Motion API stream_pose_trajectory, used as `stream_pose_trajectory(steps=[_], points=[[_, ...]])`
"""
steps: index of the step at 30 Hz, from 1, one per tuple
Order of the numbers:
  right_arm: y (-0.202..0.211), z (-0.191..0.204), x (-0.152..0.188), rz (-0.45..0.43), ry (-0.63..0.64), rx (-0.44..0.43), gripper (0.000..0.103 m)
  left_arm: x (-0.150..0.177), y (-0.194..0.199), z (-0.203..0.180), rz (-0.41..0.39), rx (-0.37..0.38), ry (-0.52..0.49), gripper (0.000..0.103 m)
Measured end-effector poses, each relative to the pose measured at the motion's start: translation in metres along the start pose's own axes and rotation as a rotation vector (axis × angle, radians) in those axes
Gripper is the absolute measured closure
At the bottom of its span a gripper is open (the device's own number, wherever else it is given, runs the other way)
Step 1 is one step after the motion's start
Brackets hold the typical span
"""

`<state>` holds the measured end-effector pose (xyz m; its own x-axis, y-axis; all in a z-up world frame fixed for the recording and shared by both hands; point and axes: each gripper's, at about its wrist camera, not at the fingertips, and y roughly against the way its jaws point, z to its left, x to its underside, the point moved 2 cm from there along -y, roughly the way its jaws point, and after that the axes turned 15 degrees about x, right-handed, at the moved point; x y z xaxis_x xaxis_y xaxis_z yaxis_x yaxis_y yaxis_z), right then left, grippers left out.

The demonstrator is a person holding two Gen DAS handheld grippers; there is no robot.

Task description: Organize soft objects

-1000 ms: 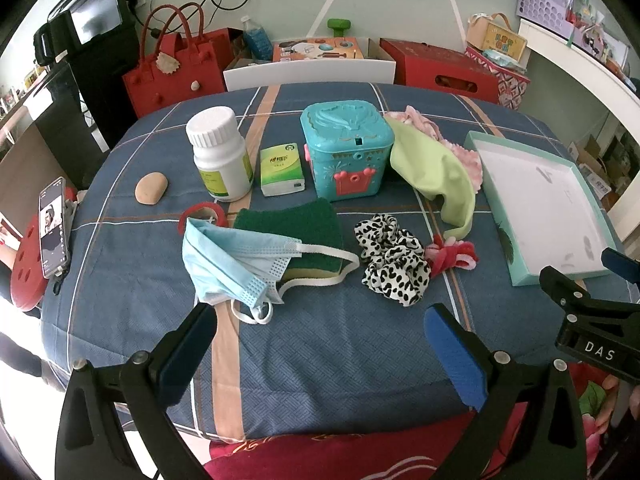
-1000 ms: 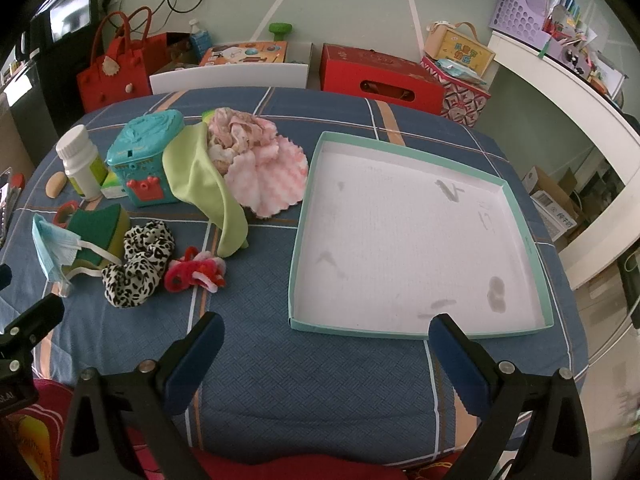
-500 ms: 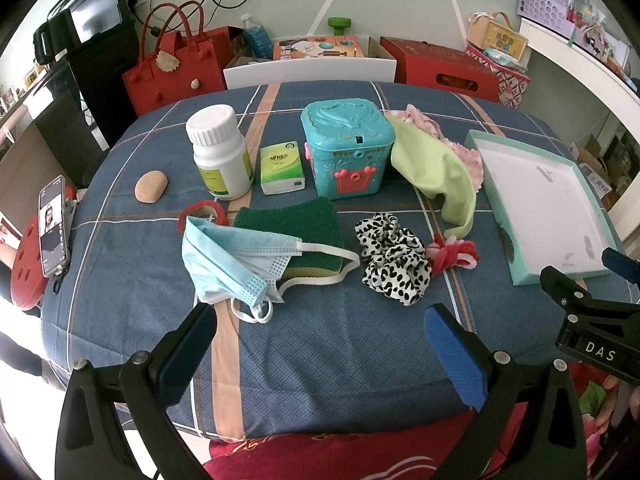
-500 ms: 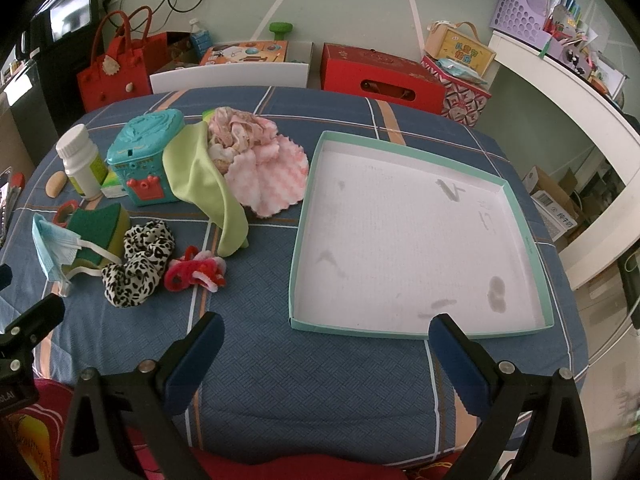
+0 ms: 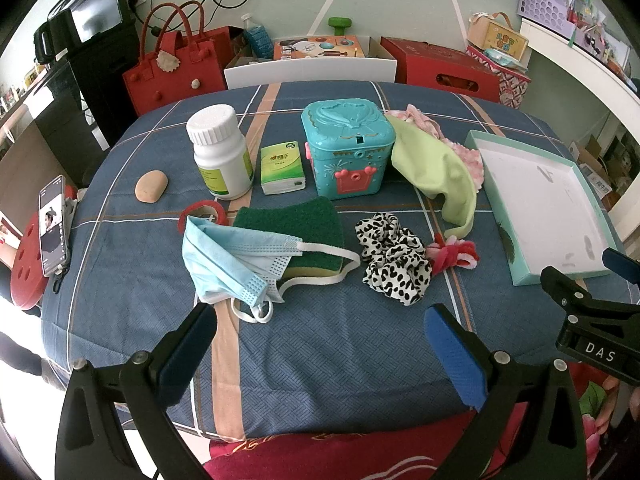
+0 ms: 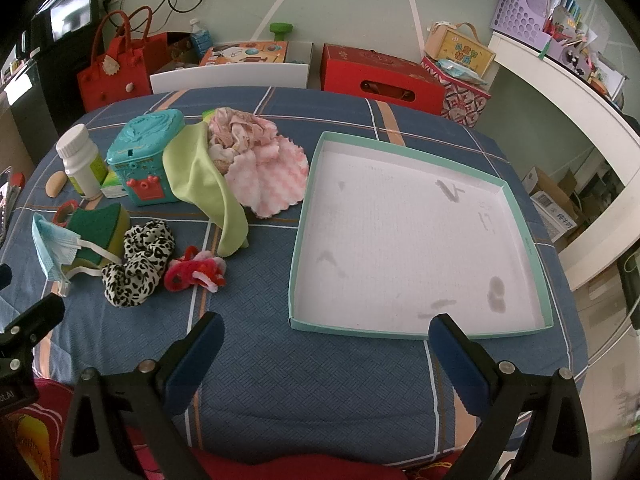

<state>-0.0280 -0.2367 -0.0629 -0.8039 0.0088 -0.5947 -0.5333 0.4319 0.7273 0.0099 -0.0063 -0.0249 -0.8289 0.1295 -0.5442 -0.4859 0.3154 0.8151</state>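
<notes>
Soft things lie on the blue checked tablecloth: a light blue face mask [image 5: 228,262] over a green and yellow sponge [image 5: 300,220], a black and white scrunchie [image 5: 394,262], a red and pink scrunchie [image 5: 452,254], a lime green cloth [image 5: 434,168] and pink cloths [image 6: 256,160]. An empty mint-rimmed white tray [image 6: 412,232] sits at the right. My left gripper [image 5: 320,346] is open and empty near the table's front edge, before the mask and scrunchie. My right gripper [image 6: 326,350] is open and empty before the tray's near rim.
A white pill bottle [image 5: 220,152], a green tissue pack [image 5: 282,168], a teal toy box [image 5: 348,146], a red tape ring [image 5: 202,212] and a tan stone [image 5: 151,186] stand behind the soft things. A phone [image 5: 52,226] lies at the left edge. Red bags and boxes stand beyond the table.
</notes>
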Motion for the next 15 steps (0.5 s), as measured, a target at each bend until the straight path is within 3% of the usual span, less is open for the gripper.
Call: stream_pose_trajectory(steps=[5,12,15], points=[[0.002,-0.001,0.001,-0.012,-0.006,-0.010,0.000,-0.001,-0.001,0.001,0.009,-0.001,0.005,0.000],[0.002,-0.008,-0.002,-0.007,-0.038,-0.098,0.000,-0.013,0.001,0.006,0.008,0.149,0.027,0.000],[0.002,-0.008,-0.010,-0.001,-0.054,-0.141,0.000,-0.023,0.000,0.009,-0.002,0.177,0.020,0.000]])
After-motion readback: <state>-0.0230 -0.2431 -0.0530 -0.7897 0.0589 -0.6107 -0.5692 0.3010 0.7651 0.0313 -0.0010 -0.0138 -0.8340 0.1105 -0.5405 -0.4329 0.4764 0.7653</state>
